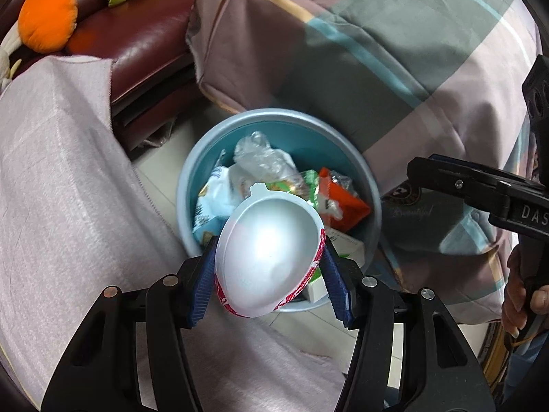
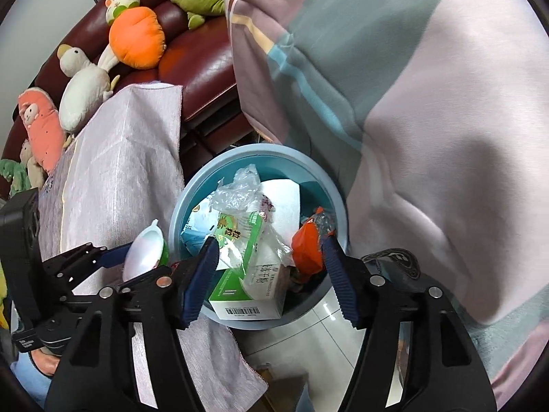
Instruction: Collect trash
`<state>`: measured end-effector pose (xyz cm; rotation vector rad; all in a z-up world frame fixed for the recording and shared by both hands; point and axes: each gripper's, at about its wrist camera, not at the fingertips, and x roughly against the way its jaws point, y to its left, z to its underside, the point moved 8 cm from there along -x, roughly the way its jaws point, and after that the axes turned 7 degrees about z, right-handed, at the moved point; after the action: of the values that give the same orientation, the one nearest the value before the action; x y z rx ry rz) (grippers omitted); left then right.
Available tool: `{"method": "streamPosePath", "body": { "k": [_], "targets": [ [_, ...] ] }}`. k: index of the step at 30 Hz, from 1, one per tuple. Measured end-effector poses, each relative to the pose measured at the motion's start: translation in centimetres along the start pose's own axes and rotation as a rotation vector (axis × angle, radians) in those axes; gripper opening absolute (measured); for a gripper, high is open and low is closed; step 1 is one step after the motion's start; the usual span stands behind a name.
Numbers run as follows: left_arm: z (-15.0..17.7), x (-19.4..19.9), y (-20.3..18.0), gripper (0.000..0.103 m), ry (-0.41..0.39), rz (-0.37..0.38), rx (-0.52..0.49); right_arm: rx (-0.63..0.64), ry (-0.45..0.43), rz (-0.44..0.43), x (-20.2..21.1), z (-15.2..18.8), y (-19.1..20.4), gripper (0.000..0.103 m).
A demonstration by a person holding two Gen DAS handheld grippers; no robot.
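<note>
My left gripper (image 1: 269,267) is shut on a white plastic cup (image 1: 267,254) with a red rim and holds it tilted above the near edge of a blue trash bin (image 1: 274,116). The bin holds wrappers, a clear bag, an orange packet and a green box. In the right wrist view my right gripper (image 2: 271,267) is open and empty just above the bin (image 2: 178,213), over the green and white box (image 2: 240,295). The cup (image 2: 144,250) and the left gripper show at the left there. The right gripper also shows at the right edge of the left wrist view (image 1: 480,185).
A table with a pale lilac cloth (image 1: 61,171) stands left of the bin. A large striped quilt (image 1: 377,41) hangs behind and right of it. A dark red leather sofa (image 1: 144,34) with plush toys (image 2: 137,37) is at the back. Tiled floor (image 2: 308,336) lies below.
</note>
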<state>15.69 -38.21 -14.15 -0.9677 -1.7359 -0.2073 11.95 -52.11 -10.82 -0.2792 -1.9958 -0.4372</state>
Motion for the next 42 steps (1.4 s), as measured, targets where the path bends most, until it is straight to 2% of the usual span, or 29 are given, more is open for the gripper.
{"method": "streamPosePath", "body": {
  "k": [7, 13, 15, 17, 20, 25, 30, 33, 42],
  "targets": [
    [-1.6, -1.1, -1.5, 0.058, -0.018, 0.017, -0.022, -0.015, -0.019, 0.024, 1.3, -0.4, -1.4, 0.064],
    [-1.4, -2.5, -1.9, 0.06, -0.007, 0.007, -0.032, -0.009, -0.01, 0.052, 1.1, -0.3, -2.0, 0.066],
    [-1.3, -2.8, -1.9, 0.065, -0.002, -0.001, -0.035, -0.008, -0.007, 0.054, 1.0, -0.3, -2.1, 0.066],
    [-1.3, -3.0, -1.7, 0.077, 0.006, -0.013, -0.031, -0.007, -0.004, 0.059, 0.9, -0.3, -2.1, 0.066],
    [-1.3, -2.5, -1.4, 0.082, -0.011, -0.027, -0.029, -0.008, 0.0, 0.063, 0.7, -0.3, -2.2, 0.066],
    [-1.3, -1.3, -0.6, 0.082, -0.022, -0.028, 0.0, -0.002, 0.004, 0.068, 0.7, -0.3, -1.7, 0.066],
    [-0.7, 0.4, 0.4, 0.083, -0.038, -0.038, 0.036, 0.013, -0.002, 0.066, 1.1, -0.1, -0.7, 0.073],
    [-0.3, 2.0, 0.9, 0.091, -0.059, -0.056, 0.046, 0.02, -0.005, 0.056, 1.7, 0.1, 0.0, 0.075],
    [1.5, 7.4, 2.3, 0.093, -0.126, -0.092, 0.084, 0.072, -0.012, 0.023, 3.7, 1.6, 3.0, 0.08]
  ]
}}
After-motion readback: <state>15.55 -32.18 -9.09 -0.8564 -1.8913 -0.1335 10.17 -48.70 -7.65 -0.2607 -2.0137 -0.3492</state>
